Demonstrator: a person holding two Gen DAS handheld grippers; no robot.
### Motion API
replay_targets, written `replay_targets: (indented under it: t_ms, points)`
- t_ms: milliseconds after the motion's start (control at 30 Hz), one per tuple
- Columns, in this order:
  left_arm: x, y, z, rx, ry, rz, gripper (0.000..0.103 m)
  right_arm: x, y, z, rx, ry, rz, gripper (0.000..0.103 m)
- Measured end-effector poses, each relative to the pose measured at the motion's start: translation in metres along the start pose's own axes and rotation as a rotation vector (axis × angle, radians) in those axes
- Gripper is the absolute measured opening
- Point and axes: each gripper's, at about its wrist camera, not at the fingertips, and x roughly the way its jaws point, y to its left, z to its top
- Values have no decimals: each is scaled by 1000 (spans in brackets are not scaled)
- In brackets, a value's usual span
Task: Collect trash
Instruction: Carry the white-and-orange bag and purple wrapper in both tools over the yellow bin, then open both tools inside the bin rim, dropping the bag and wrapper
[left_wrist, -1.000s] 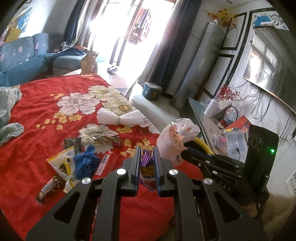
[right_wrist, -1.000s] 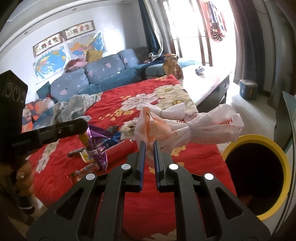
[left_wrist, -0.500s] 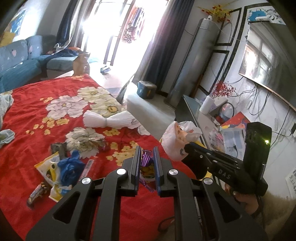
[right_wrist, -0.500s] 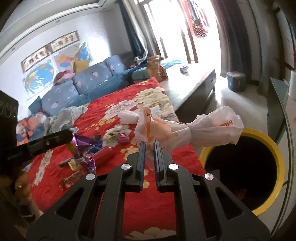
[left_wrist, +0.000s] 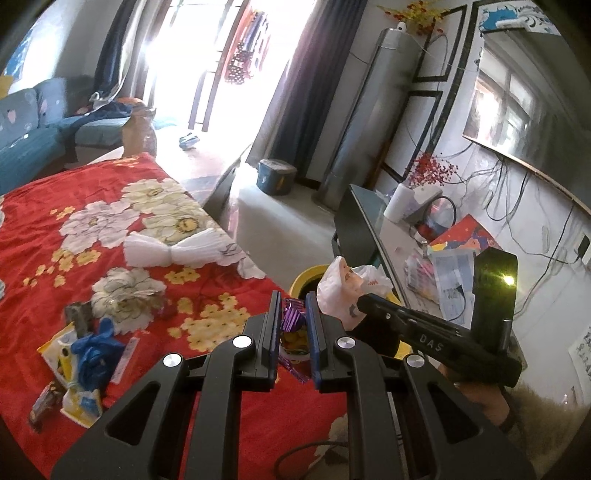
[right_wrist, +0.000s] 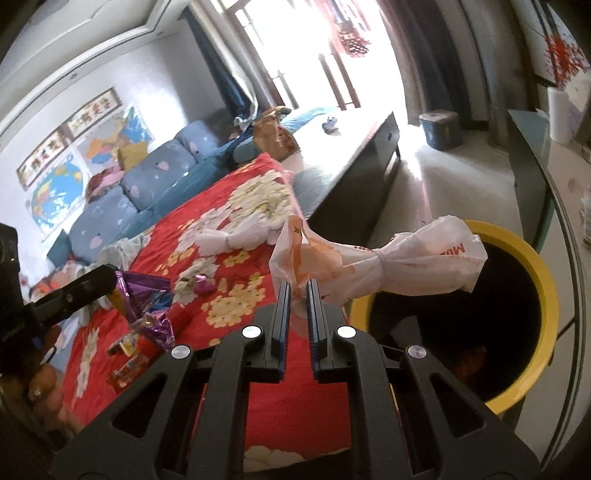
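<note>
My left gripper (left_wrist: 291, 301) is shut on a purple and yellow foil wrapper (left_wrist: 291, 321), held above the edge of the red flowered bedspread (left_wrist: 44, 192). In the right wrist view the same wrapper (right_wrist: 142, 295) hangs from the left gripper (right_wrist: 112, 275). My right gripper (right_wrist: 298, 284) is shut on a knotted white and orange plastic bag (right_wrist: 384, 262), whose far end reaches over the yellow-rimmed bin (right_wrist: 543, 291). The left wrist view shows that bag (left_wrist: 343, 291) in the right gripper (left_wrist: 360, 300) in front of the bin (left_wrist: 306, 275).
More litter lies on the bedspread: a knotted white bag (left_wrist: 173, 251), a blue bag (left_wrist: 92, 354) on yellow packets (left_wrist: 59, 350), a dark wrapper (left_wrist: 42, 404). A dark glass table (left_wrist: 354, 221) with papers stands right of the bin. A blue sofa (right_wrist: 147, 184) lies beyond.
Both grippers have swung right toward the bin, each keeping its load. The bin's opening now sits larger and nearer under the plastic bag, and the right gripper has rolled.
</note>
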Motion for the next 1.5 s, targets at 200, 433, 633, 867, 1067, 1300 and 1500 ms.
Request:
replay_targets:
  t_ms: [200, 433, 633, 867, 1067, 1300, 1500]
  points:
    - [16, -18, 4, 33, 19, -5, 13, -5, -19, 1, 48, -9, -20, 5]
    - [38, -40, 6, 74, 51, -15, 13, -8, -40, 2, 105, -6, -30, 5]
    - [55, -56, 7, 111, 77, -19, 13, -13, -61, 3, 165, -6, -33, 5]
    - [79, -73, 10, 147, 110, -21, 13, -16, -81, -4, 224, 7, -37, 5]
    - [96, -84, 12, 172, 132, -22, 13, -13, -91, -11, 245, 43, -22, 6]
    - [114, -95, 22, 189, 141, -9, 13, -7, -90, -15, 250, 76, -14, 8]
    - [133, -100, 31, 157, 149, 18, 49, -11, -109, -19, 341, 71, -96, 35]
